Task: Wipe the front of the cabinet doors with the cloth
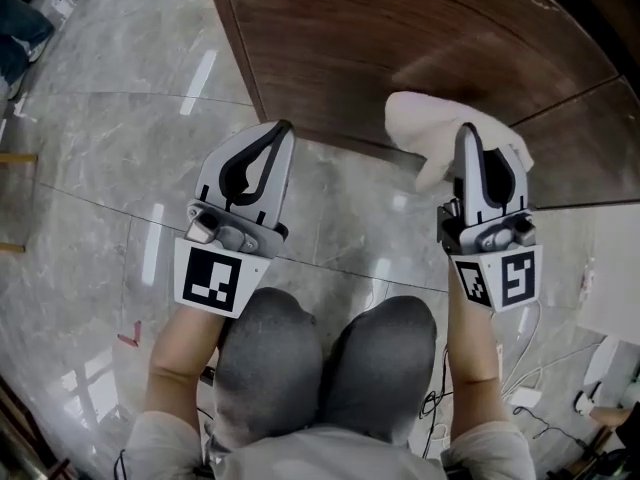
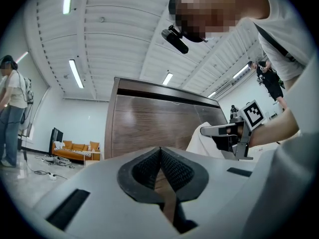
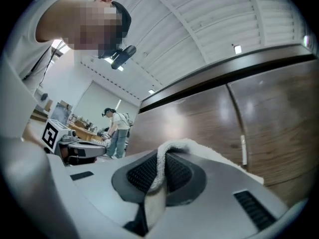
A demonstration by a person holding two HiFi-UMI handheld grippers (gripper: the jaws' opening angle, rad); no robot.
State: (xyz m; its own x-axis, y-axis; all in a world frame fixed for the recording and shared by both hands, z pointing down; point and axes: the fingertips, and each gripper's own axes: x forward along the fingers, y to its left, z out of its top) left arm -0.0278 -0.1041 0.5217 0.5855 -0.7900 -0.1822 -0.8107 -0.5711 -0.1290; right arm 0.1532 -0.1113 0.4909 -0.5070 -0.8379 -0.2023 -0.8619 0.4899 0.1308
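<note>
Right hand-held gripper (image 1: pixel 467 133) pinching cloth (image 1: pixel 418 120), left hand-held gripper (image 1: pixel 284 129) closed, empty

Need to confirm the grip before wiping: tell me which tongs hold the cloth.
The right tongs, shut on the white cloth; the left tongs are shut with nothing between them.

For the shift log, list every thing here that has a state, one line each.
left tongs: shut, nothing between them.
right tongs: shut on the cloth.
cloth: bunched, pinched in the right tongs, held in front of the cabinet; contact with the wood unclear.
cabinet doors: closed.
</note>
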